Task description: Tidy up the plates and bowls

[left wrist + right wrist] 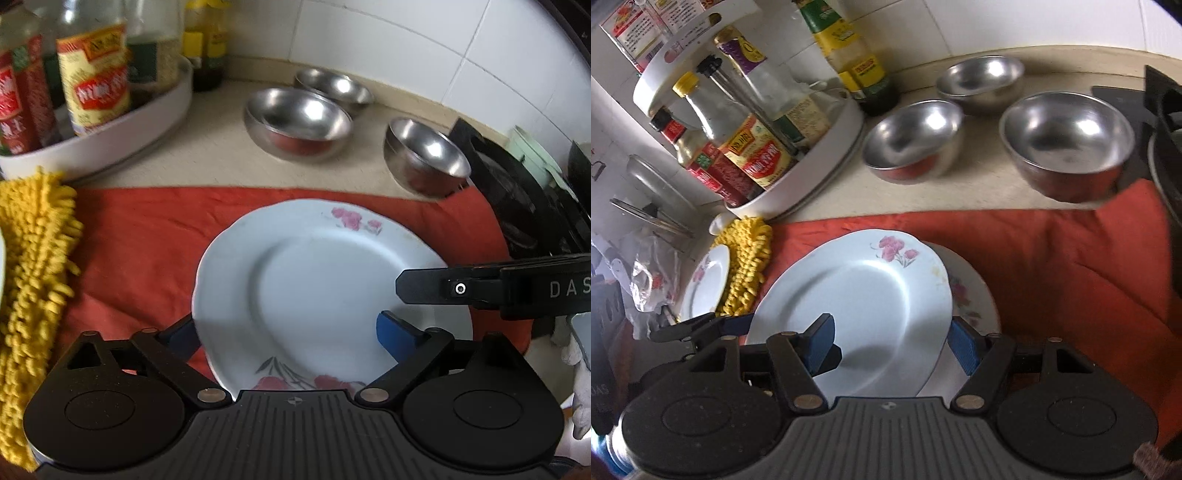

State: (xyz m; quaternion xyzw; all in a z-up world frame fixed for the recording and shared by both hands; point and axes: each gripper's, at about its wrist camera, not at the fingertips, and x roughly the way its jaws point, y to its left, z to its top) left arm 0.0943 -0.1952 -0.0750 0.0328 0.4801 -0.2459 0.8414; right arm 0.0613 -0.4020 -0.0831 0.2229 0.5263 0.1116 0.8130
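Left claw point(288, 332) stood wide open, straddling the near edge of the plate point(314, 277). Its left pad point(183, 338) sat partly hidden behind the rim and its right pad point(395, 328) sat over the white face. We saw no clear press from either pad, so we logged no grip.

Right claw point(892, 345) was about half open. One pad point(820, 343) lay on top of the plate point(868, 295), throwing a shadow on it. The other pad point(964, 347) was at the rim on the far side. It looked clamped on the plate, though we could not see the under-side contact. In the left view, a black finger of this claw reached in from the right, over the plate.

The plate was white with pink flowers, tilted, and raised over the red cloth point(147, 240). It partly covered a second plate point(975, 299) lying on that cloth.

A small plate point(705, 284) sat left of the yellow duster point(746, 266). Three steel bowls point(916, 136) point(982, 79) point(1067, 140) stood upright on the counter point(979, 184) behind the cloth. They were well apart from both claws, and the right-hand one was just at the cloth's edge. The bottle tray point(827, 162) was back left.
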